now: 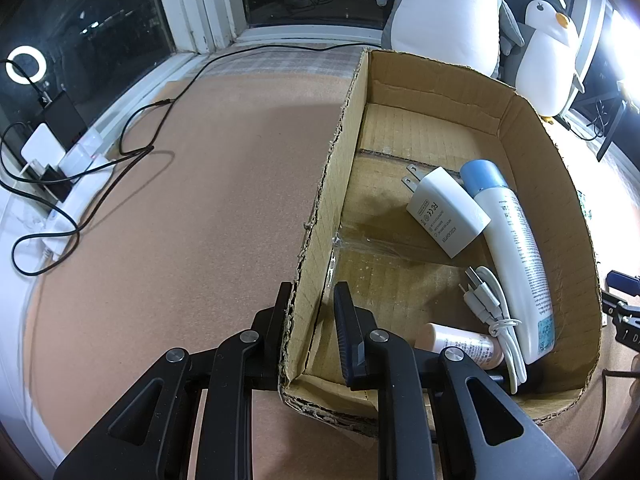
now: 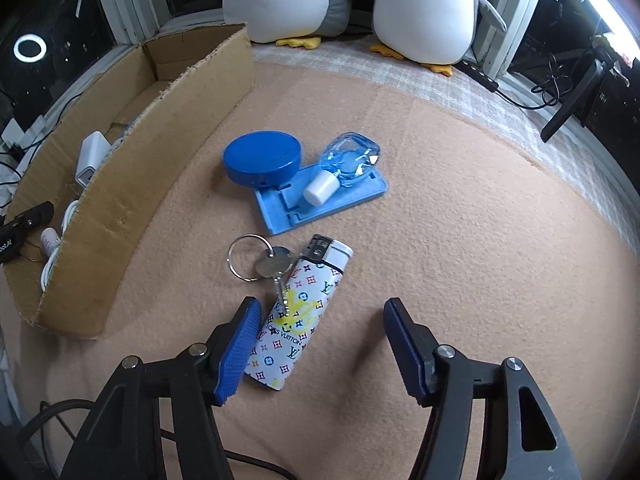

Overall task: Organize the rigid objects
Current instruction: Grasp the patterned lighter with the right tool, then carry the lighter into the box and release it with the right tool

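Lighter (image 2: 298, 316), white plastic with coloured monograms, lay between the released right hand-held gripper (image 2: 316, 352)'s fingers, touching the left pad, silver key (image 2: 276, 272) across it. Centring first would help; the left hand-held gripper (image 1: 310, 332) clamped the cardboard box (image 1: 316, 208) wall.

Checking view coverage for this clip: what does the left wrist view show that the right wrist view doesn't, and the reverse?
Left wrist only: the left gripper shut on the cardboard box wall, and the spray can inside.

Right wrist only: the right gripper open around the patterned lighter, plus the key, blue round case, blue stand and small clear bottle on the blanket.

Both: the box, white adapter and white cable.
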Motion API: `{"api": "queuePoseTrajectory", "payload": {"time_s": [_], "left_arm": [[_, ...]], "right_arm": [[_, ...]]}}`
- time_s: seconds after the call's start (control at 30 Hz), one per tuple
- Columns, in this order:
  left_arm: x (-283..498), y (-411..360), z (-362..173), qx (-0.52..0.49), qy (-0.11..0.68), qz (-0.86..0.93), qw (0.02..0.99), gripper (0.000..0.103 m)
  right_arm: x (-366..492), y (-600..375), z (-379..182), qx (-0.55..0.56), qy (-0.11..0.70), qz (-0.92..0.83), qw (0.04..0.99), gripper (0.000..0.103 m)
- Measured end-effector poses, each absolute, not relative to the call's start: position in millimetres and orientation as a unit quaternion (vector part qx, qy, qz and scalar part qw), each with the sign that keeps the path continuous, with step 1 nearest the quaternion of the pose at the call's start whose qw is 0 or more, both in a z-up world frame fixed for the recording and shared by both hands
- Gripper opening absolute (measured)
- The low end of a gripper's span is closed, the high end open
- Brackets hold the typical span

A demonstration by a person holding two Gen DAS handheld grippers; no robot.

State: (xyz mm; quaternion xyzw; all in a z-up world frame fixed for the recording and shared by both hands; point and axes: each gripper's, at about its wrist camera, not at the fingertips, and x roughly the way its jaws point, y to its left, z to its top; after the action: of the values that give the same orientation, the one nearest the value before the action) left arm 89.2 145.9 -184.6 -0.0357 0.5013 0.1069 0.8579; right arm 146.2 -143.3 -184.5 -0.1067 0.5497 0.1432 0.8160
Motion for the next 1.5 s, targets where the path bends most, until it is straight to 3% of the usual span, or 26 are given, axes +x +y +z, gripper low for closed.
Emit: {"api": "queuePoseTrajectory", "payload": {"time_s": [0.17,0.33,0.97,1.5], "left_arm": [[89.2,146.0,-184.6,-0.036,0.501,0.107,0.858,0.017],[89.2,146.0,-184.6,-0.036,0.501,0.107,0.858,0.017],[89.2,145.9,-184.5,-0.036,0.501,0.107,0.858,0.017],[89.4,145.7,-184.5,-0.036,0.501,0.107,0.858,0.017]], "right_arm": [[151.4,-152.1,-182.6,-0.099,0.553,0.145,0.815,0.042],[155.2,-162.8,-181.6,-0.088,0.555,0.143,0.815,0.021],[149.1,-181.3,-147.9,-0.005,0.521,0.153,0.839,0.021],[150.1,-104.5,-104.6,0.010,0.486,0.232,0.842,0.021]]}}
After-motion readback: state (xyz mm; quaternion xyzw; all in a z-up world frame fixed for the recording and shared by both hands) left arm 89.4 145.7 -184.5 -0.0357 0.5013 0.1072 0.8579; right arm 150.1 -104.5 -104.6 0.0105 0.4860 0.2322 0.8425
